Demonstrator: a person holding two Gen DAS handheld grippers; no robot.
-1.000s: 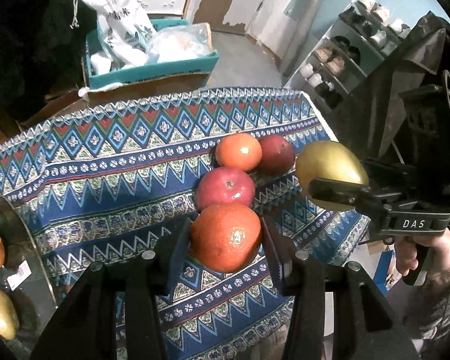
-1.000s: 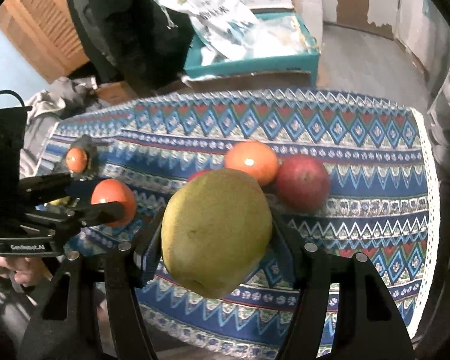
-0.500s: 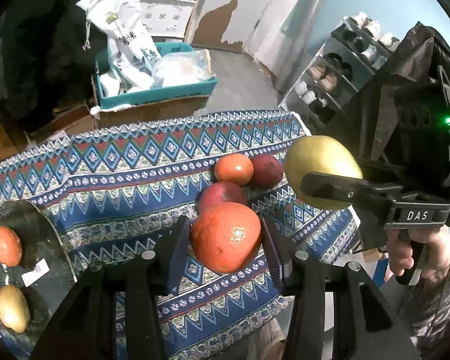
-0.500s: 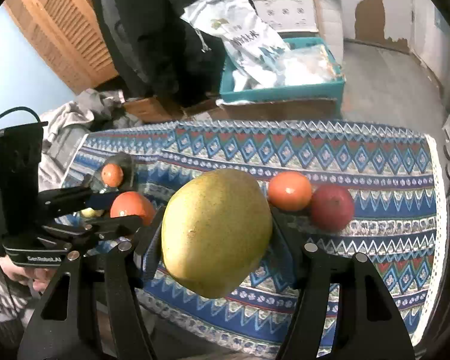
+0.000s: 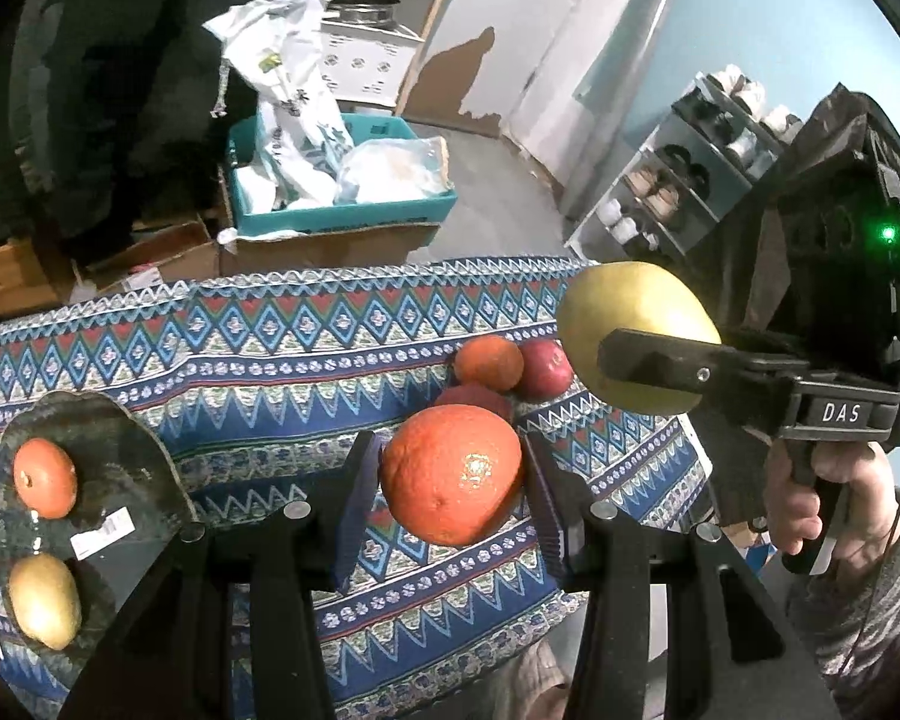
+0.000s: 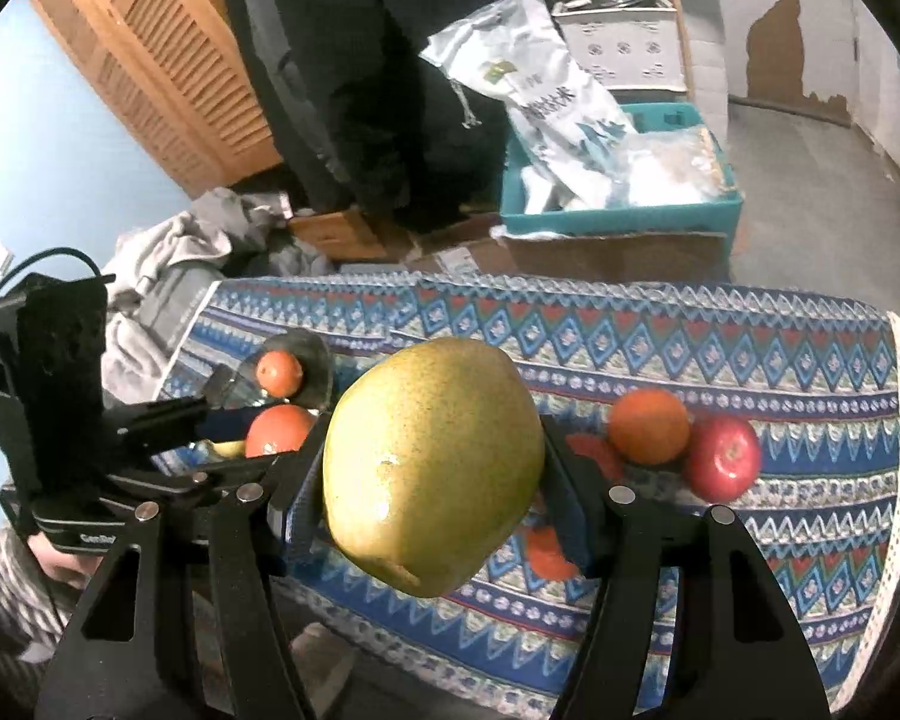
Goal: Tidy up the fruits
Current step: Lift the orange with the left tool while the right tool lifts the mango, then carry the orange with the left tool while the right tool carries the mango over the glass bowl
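- Your left gripper point(image 5: 450, 480) is clamped on an orange point(image 5: 451, 474), held clear of the patterned cloth point(image 5: 258, 354) with nothing under it but the table edge.
- Your right gripper point(image 6: 432, 474) is clamped on a yellow-green pear point(image 6: 431, 468), also lifted off the table; the left view shows its near finger lying across the pear's side.
- Step in hand, as I judge it: both fruits are picked and in carry toward the glass plate point(image 5: 132, 438) at the left end of the table, which already bears a small orange point(image 5: 45, 478) and a second pear point(image 5: 45, 600).
- The next move calls for you to bring each load over a bare part of the plate, lower until the fruit rests, then part the jaws one gripper at a time; the two grippers sit near each other, so stagger the approach.
- On the cloth, an orange point(image 6: 648, 425) touches a red apple point(image 6: 723, 459).
- Hidden: a further red fruit point(image 5: 477, 399) shows only as a sliver behind the held orange, probably an apple.
- In the right view an orange patch point(image 6: 546, 549) below the finger is too cut off to identify.
- The plate's near rim runs out of the left view.
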